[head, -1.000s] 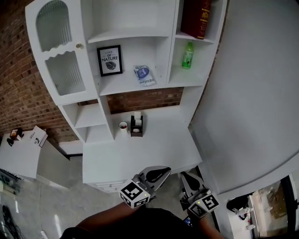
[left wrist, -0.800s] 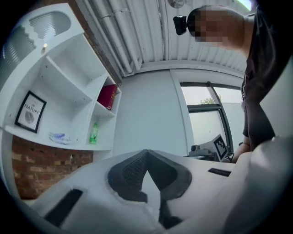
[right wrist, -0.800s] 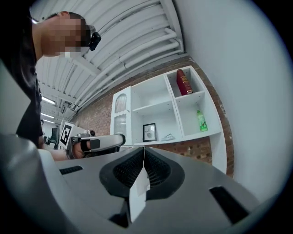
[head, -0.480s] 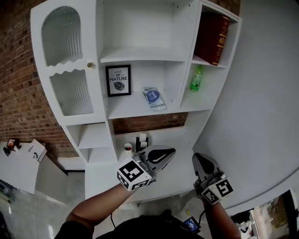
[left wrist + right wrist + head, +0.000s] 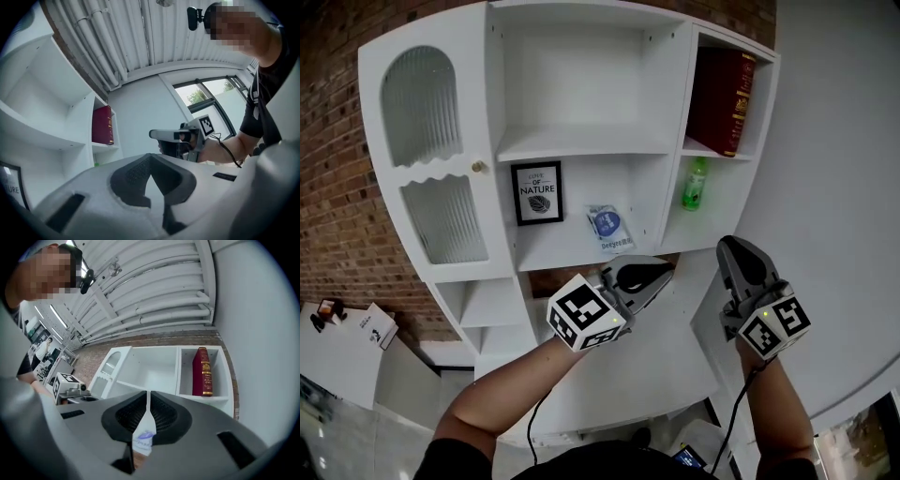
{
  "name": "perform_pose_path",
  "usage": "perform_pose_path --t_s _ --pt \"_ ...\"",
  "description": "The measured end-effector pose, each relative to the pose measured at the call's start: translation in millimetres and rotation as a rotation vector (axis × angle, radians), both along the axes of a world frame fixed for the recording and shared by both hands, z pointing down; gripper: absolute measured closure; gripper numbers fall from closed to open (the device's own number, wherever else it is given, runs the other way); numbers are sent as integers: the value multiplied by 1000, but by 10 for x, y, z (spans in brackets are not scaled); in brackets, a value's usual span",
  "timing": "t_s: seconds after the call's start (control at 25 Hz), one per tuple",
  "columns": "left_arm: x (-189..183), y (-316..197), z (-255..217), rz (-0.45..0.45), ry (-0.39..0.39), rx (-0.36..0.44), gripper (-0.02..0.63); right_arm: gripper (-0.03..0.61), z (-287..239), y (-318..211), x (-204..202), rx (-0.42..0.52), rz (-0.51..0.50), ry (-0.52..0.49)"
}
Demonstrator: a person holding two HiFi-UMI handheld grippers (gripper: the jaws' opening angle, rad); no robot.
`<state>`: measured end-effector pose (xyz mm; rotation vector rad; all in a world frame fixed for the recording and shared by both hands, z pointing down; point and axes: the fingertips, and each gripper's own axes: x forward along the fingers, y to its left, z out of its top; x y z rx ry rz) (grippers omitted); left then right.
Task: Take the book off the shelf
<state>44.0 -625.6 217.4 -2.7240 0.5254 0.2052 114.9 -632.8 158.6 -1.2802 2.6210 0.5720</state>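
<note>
A dark red book (image 5: 722, 89) stands upright in the top right compartment of the white shelf unit (image 5: 581, 150). It also shows in the left gripper view as the book (image 5: 102, 125) and in the right gripper view as the book (image 5: 202, 372). My left gripper (image 5: 654, 275) is raised in front of the middle shelf, shut and empty. My right gripper (image 5: 737, 251) is held up below the right-hand compartments, well under the book, and is shut with nothing in it. In their own views the left gripper (image 5: 149, 169) and right gripper (image 5: 148, 405) show their jaws meeting.
A framed print (image 5: 537, 192) and a blue-and-white packet (image 5: 608, 228) sit on the middle shelf. A green bottle (image 5: 695, 184) stands in the compartment under the book. A ribbed-glass cabinet door (image 5: 422, 103) is at the left, a white desk top (image 5: 628, 375) below, and a white wall (image 5: 834, 187) to the right.
Both grippers have risen from low near the desk's front edge up to shelf height. The head view has tilted up, bringing the book's compartment fully into view.
</note>
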Motion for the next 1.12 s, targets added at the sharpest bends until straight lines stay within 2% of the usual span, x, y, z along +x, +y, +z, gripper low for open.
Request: perform_pose_path --t_s 0.2,0.28,0.44,0.56,0.64,0.8,1.12 --pt "157 -333 -366 8 13 15 606 555 -554 -534 283 -18 7 -103" --pt "209 -463 -509 -2 19 27 606 506 -761 -735 352 -9 18 -87" --pt "319 -688 -771 -17 22 52 606 458 -1211 -1164 519 25 67 -52" --pt "399 -822 -892 -24 20 60 606 384 -1493 -1474 655 7 97 -65" --pt "441 -887 -941 -24 29 56 606 357 -1636 -1670 745 -12 120 -71" --pt "532 -989 -956 -31 34 67 606 314 -1766 -2078 894 -57 166 -72" --pt "653 -1301 -862 -48 39 26 606 293 -1712 -2707 1036 -135 238 -90"
